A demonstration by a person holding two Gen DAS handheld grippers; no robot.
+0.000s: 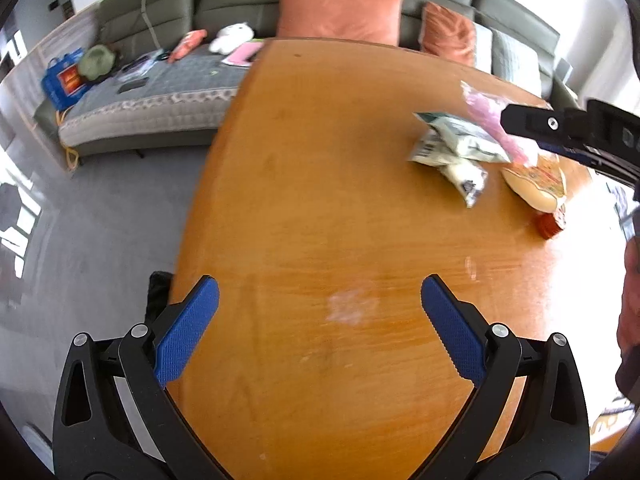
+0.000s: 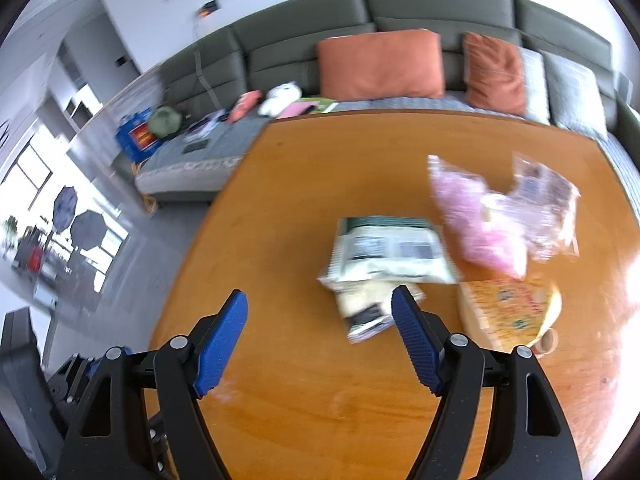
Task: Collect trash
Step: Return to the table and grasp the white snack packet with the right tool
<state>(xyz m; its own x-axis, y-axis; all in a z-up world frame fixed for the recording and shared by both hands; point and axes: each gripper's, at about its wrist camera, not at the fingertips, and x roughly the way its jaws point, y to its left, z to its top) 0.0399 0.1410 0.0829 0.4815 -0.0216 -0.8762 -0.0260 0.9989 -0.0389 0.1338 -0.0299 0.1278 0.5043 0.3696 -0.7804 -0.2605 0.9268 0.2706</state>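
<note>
Trash lies on the right half of a wooden table [image 2: 300,200]. A white and green snack wrapper [image 2: 392,254] lies on a smaller white wrapper [image 2: 366,310]. A pink plastic bag [image 2: 476,216] and a clear printed bag [image 2: 548,204] lie behind. An orange-yellow packet [image 2: 508,312] lies at the right. My right gripper [image 2: 320,332] is open and empty just short of the wrappers. My left gripper [image 1: 320,320] is open and empty over bare table. The wrappers [image 1: 452,144], the pink bag [image 1: 488,116] and the orange packet [image 1: 536,184] lie ahead to its right.
A grey sofa [image 2: 400,8] with orange cushions [image 2: 380,64] runs behind the table, with toys and a blue bag [image 1: 64,80] on its left part. The table's left edge drops to grey floor [image 1: 100,220]. A dark object [image 2: 24,380] stands at the lower left.
</note>
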